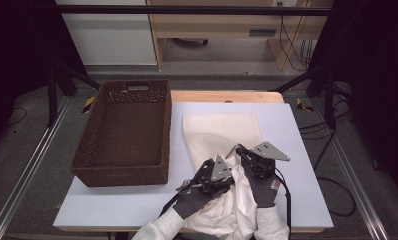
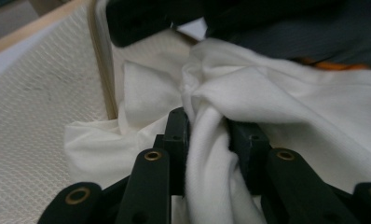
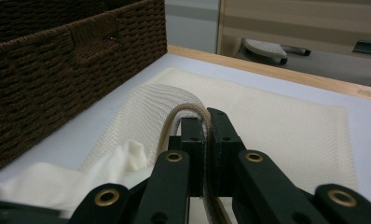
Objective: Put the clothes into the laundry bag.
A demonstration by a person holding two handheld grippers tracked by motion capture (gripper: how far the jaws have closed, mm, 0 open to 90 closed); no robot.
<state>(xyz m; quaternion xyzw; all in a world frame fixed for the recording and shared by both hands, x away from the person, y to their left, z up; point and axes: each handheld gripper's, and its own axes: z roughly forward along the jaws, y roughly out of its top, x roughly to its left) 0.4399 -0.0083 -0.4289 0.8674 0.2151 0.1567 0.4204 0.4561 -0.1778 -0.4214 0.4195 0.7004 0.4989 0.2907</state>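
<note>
One soft white cloth, bunched and creased.

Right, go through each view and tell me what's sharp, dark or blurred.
High view: table evenly lit, surroundings black, no glare. Left gripper view: white cloth in focus, dark shapes along the top soft. Right gripper view: mesh bag crisp, wicker basket dim in shade, the room behind slightly soft.

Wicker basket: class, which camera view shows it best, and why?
The high view: the whole wicker basket shows there, rim, inside and position left of the mesh bag. The right gripper view gives just its woven side wall; the left gripper view adds nothing about it.
</note>
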